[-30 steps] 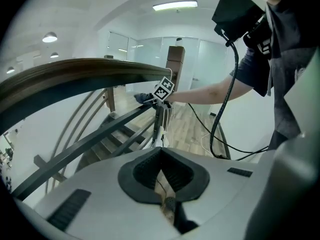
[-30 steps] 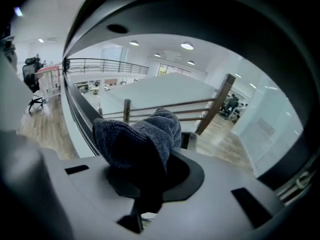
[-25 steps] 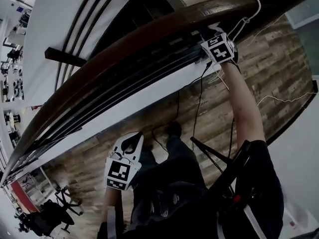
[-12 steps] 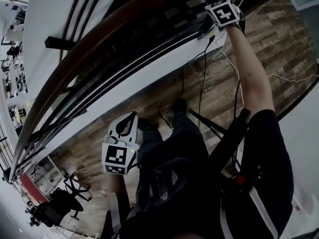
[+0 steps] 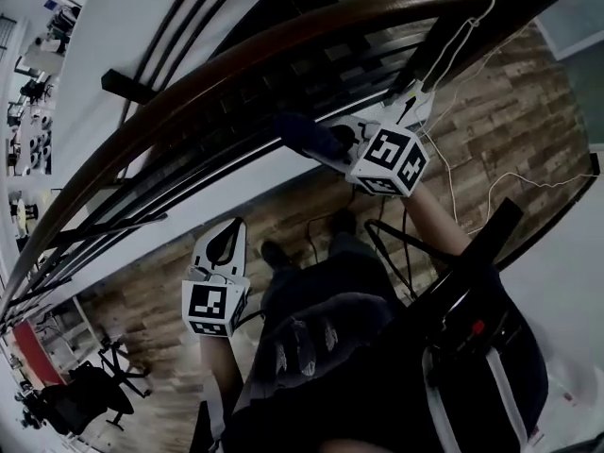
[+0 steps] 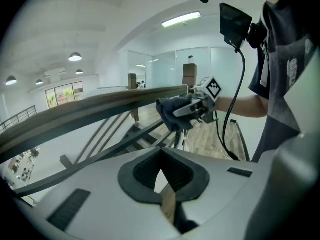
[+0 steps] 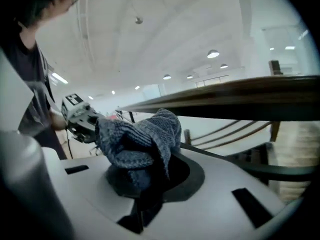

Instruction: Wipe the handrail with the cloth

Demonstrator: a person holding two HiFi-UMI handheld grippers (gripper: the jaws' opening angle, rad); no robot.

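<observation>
The right gripper [image 7: 150, 178] was clenched on a bunched blue-grey cloth [image 7: 142, 134], which stood up out of its jaws in a ribbed fold. The cloth sat just under the dark wooden handrail [image 5: 236, 59], in front of the black bars [image 5: 193, 170] below it; whether its top touched the rail could not be told. In the head view the rail curved from lower left up to upper right, and the right gripper reached toward it from the right, with the person's forearm [image 5: 436, 220] stretched out behind.

The left gripper [image 6: 161, 171] was closed with nothing in it, its dark pads meeting along one seam. It was held low and well apart from the rail, pointing toward the cloth and the other gripper.

White cords [image 5: 455, 50] hung from the rail's upper end, and a black cable [image 5: 379, 217] ran down from the right gripper. Plank flooring [image 5: 528, 111] lay beneath, and an office chair [image 5: 80, 399] stood on the level below
</observation>
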